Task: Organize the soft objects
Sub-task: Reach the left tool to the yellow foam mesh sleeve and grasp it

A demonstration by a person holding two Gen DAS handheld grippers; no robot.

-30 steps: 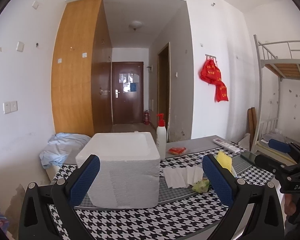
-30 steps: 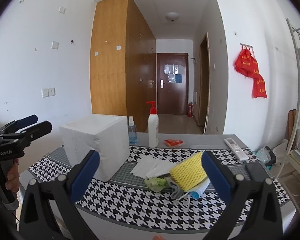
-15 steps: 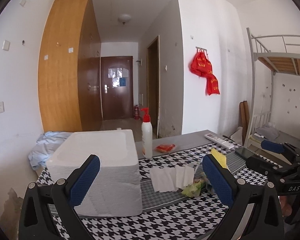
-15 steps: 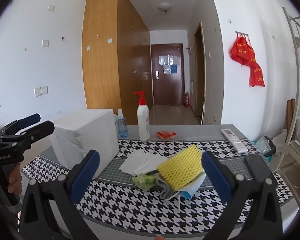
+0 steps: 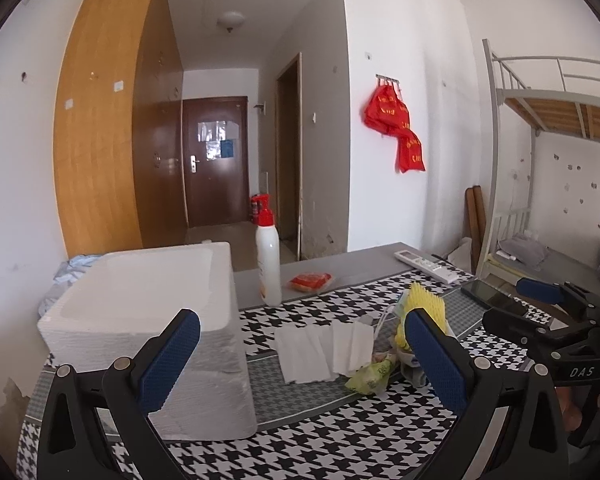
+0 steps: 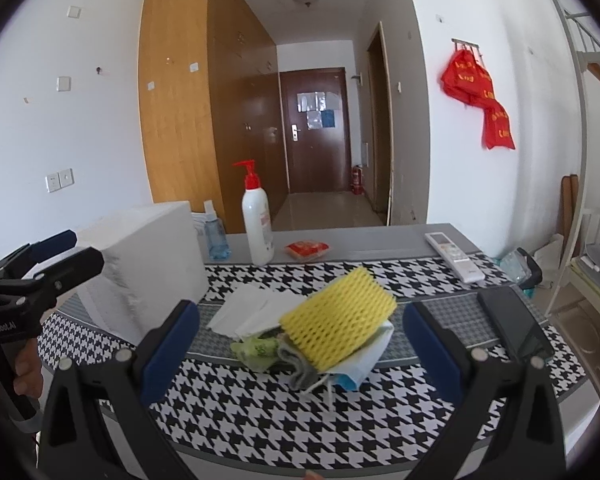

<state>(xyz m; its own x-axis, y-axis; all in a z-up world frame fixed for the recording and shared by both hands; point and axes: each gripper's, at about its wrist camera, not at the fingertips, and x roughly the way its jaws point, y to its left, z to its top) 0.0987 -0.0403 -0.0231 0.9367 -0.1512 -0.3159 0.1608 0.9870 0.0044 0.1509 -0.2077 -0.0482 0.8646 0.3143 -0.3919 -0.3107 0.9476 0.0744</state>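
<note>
A pile of soft things lies mid-table: a yellow foam net [image 6: 337, 321], a grey cloth [image 6: 298, 364], a blue-and-white face mask [image 6: 360, 364], a crumpled green bag [image 6: 256, 350] and white tissues [image 6: 248, 312]. The pile also shows in the left wrist view, with the net [image 5: 422, 310], the bag [image 5: 370, 372] and the tissues [image 5: 324, 346]. A white foam box [image 5: 148, 316] stands at the left. My right gripper [image 6: 300, 350] is open and empty, just short of the pile. My left gripper [image 5: 302, 356] is open and empty, between the box and the pile.
A white pump bottle [image 6: 257, 224], a small blue bottle [image 6: 216, 236], a red packet [image 6: 307, 249] and a white remote [image 6: 454, 255] stand along the far edge. A black phone [image 6: 514, 326] lies at the right. The houndstooth cloth [image 6: 260, 408] covers the table.
Both grippers have moved a little closer to the table and the pile. The left wrist view has swung right, so the box now sits further left. Both stay open.
</note>
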